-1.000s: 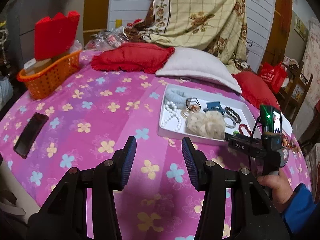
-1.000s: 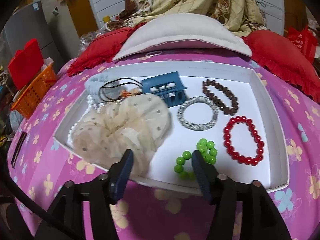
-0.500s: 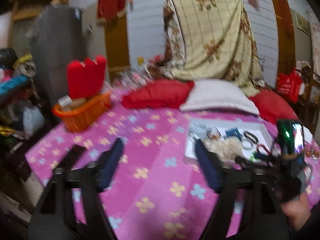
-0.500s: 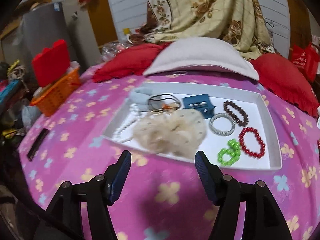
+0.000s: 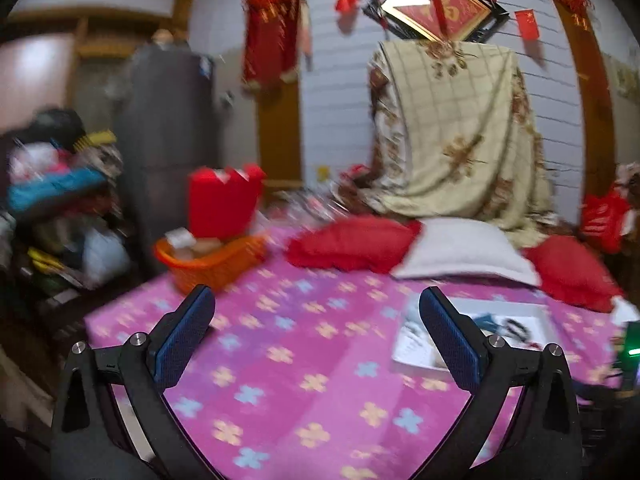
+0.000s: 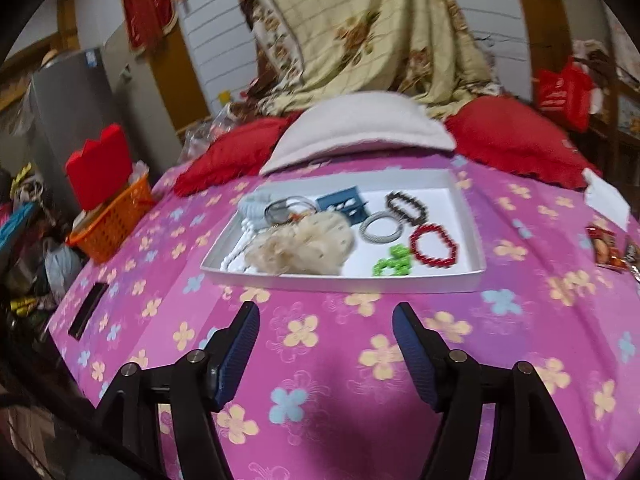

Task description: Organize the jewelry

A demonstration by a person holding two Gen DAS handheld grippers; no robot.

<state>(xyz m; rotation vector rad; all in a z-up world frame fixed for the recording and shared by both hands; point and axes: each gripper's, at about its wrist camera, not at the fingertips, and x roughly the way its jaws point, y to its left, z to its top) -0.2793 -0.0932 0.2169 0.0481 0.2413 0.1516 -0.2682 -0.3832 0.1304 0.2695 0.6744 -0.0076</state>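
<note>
Over the pink cloth [image 6: 320, 360], both grippers had been pulled back and up from the tray [image 6: 440, 280]. Left gripper [image 5: 316, 332] and right gripper [image 6: 326, 344] were spread wide, nothing held. Jewelry was left inside the tray, green beads [image 6: 394, 262] included; sorting was judged likely finished.

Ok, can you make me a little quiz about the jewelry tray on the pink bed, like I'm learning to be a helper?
1. True or false: the right hand-held gripper is holding the green bead bracelet.
2. Which lies nearest the red bead bracelet in the white tray? A) orange basket B) green bead bracelet C) black phone
3. Fill in: the fluffy cream scrunchie lies ____ the tray.

Key:
1. False; it is open and empty, above the bedspread in front of the tray.
2. B
3. inside
</note>
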